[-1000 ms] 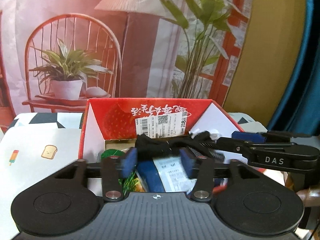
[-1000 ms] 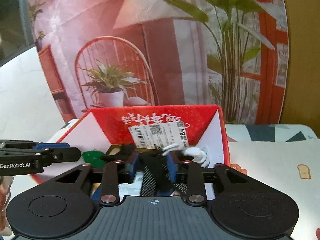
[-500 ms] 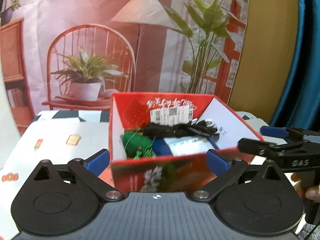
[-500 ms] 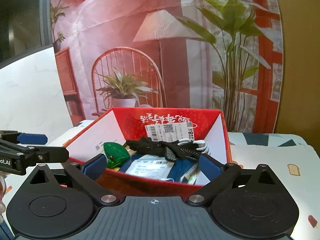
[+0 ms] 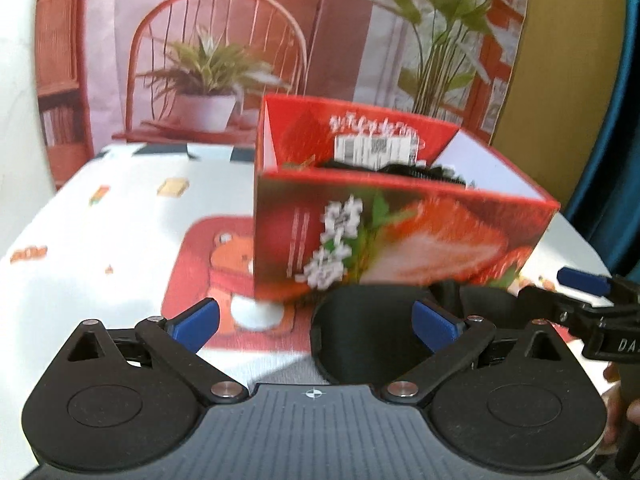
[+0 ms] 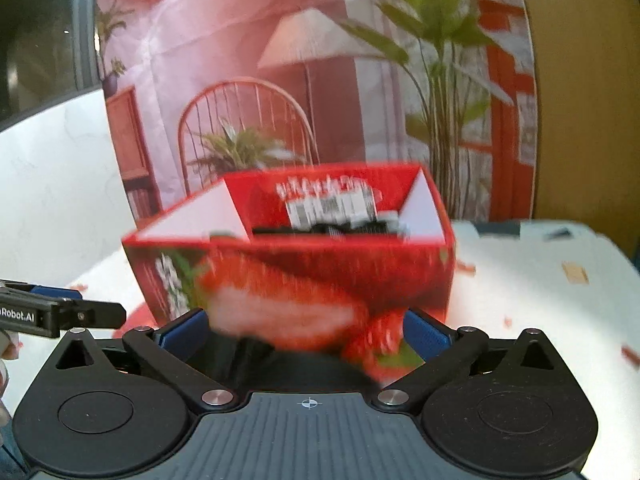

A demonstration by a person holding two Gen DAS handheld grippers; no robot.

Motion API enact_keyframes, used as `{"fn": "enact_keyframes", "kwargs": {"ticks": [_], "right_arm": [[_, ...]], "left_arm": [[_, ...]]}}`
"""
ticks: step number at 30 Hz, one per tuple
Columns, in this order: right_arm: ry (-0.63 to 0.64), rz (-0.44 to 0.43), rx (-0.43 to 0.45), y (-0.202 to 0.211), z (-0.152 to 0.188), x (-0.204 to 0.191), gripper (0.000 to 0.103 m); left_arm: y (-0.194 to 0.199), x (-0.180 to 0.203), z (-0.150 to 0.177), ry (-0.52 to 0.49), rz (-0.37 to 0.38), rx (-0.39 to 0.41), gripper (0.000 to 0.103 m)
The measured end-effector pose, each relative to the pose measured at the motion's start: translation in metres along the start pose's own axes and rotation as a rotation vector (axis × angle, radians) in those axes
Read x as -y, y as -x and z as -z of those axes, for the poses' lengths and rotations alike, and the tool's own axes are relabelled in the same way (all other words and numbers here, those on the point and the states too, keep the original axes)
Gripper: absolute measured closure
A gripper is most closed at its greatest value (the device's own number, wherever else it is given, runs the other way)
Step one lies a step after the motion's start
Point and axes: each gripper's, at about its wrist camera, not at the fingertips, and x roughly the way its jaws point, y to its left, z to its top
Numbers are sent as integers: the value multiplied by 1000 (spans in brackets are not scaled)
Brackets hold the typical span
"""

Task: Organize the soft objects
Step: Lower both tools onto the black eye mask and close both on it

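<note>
A red strawberry-print cardboard box stands on the table with a black soft item lying inside near its back wall. The box also shows in the right wrist view, blurred. My left gripper is open and empty, low in front of the box. My right gripper is open and empty, close to the box's front wall. A black fabric piece lies on the table just before the box, between my left fingers.
The table wears a white cloth with small prints and a red bear picture. A printed backdrop of a chair and plants hangs behind. The right gripper shows at the right edge of the left wrist view.
Both grippers let go of the black item in the box, opened wide and pulled back and down, so the box's front wall now faces them.
</note>
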Motion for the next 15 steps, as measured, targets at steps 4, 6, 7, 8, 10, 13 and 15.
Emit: {"fn": "enact_keyframes", "kwargs": {"ticks": [4,6,7,8,10,13,15], "right_arm": [[-18,23,-47,-8,25,-1,0],[-12,22,-61,-12,33,-3,0],[-3,23,-60,-13,36,-4,0],[7,25,-56,-13,38,-5,0],[17,19,-53,-14,44,-5,0],[27,13,-64,-17,52,-4,0],[26,8,-61,-17,51,-4,0]], "left_arm": [[-7,6,14,-29,-9,-13,0],[-6,10,20,-64,-22,1,0],[-6,12,23,-80,-30,9,0],[-6,13,25,-94,-34,13,0],[-6,13,29,-94,-27,17,1],[-6,9,33,-59,6,19,3],[-7,9,36,-46,24,16,6]]}}
